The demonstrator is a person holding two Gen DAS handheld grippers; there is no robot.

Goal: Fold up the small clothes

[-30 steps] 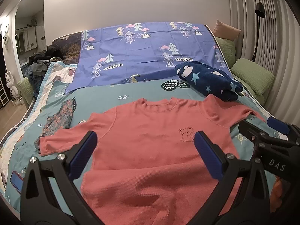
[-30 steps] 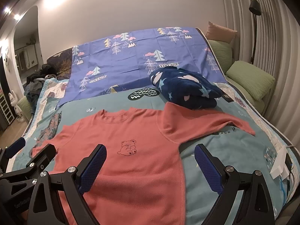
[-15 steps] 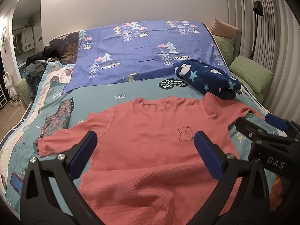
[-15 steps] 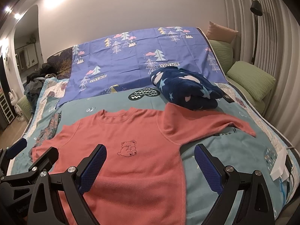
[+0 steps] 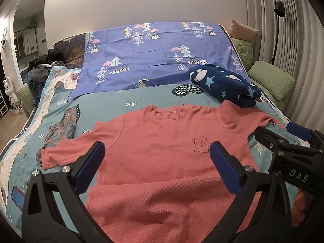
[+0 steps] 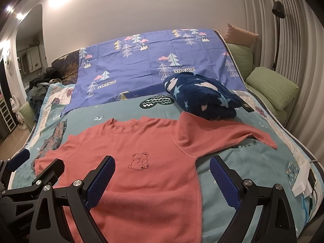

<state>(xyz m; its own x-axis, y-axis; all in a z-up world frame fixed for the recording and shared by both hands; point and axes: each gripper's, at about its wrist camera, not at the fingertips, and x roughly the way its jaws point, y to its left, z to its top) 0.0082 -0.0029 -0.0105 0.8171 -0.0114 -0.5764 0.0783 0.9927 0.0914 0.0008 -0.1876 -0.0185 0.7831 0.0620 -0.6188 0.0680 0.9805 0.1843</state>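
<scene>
A coral-pink small shirt (image 5: 162, 151) with a bear print lies flat, front up, on the teal bedspread (image 5: 113, 103); it also shows in the right wrist view (image 6: 141, 162). Both sleeves are spread out. My left gripper (image 5: 157, 168) is open and empty, hovering over the shirt's lower body. My right gripper (image 6: 162, 182) is open and empty, over the shirt's lower right side and hem. Each gripper appears at the edge of the other's view.
A folded navy star blanket (image 6: 202, 99) lies behind the right sleeve. A patterned dark garment (image 5: 60, 131) lies left of the shirt. A purple tree-print sheet (image 5: 154, 56) covers the bed's far half. Green cushions (image 6: 271, 87) line the right. A white charger (image 6: 303, 184) sits near the right edge.
Both views have shifted slightly; the shirt sits a little further ahead of the fingers. The shirt itself has not moved and both grippers stay open.
</scene>
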